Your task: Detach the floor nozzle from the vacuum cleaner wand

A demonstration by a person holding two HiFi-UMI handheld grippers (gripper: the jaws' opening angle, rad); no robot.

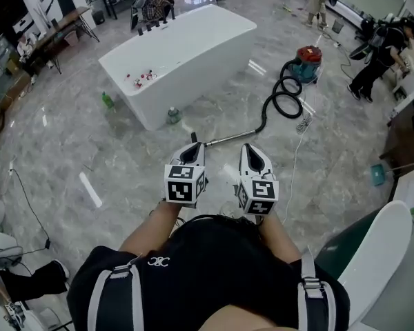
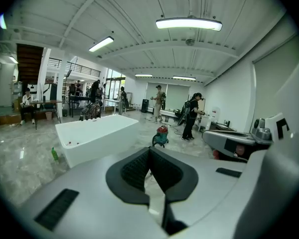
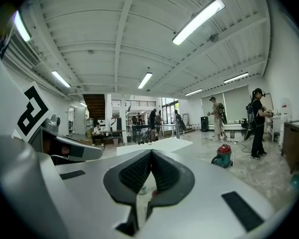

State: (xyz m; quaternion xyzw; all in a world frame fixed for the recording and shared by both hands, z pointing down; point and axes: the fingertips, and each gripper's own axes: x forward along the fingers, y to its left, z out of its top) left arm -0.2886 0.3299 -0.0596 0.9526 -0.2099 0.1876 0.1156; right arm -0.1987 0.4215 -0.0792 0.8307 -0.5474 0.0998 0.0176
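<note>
Two grippers are held side by side above the marble floor (image 1: pixel 69 143), the left gripper (image 1: pixel 193 143) and the right gripper (image 1: pixel 249 148), each with jaws together. Just beyond them a metal wand (image 1: pixel 232 139) is seen lying on the floor, joined to a coiled black hose (image 1: pixel 280 103) that leads to a red-topped vacuum canister (image 1: pixel 308 62). A white bathtub (image 1: pixel 186 47) stands further left, with a green bottle (image 1: pixel 107 101) near it on the floor.

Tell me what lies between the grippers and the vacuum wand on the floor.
Nothing visible does. The wand lies on bare floor right ahead of the left gripper, which hides its near end, so the nozzle cannot be seen. The bathtub stands farther off, to the left.
</note>
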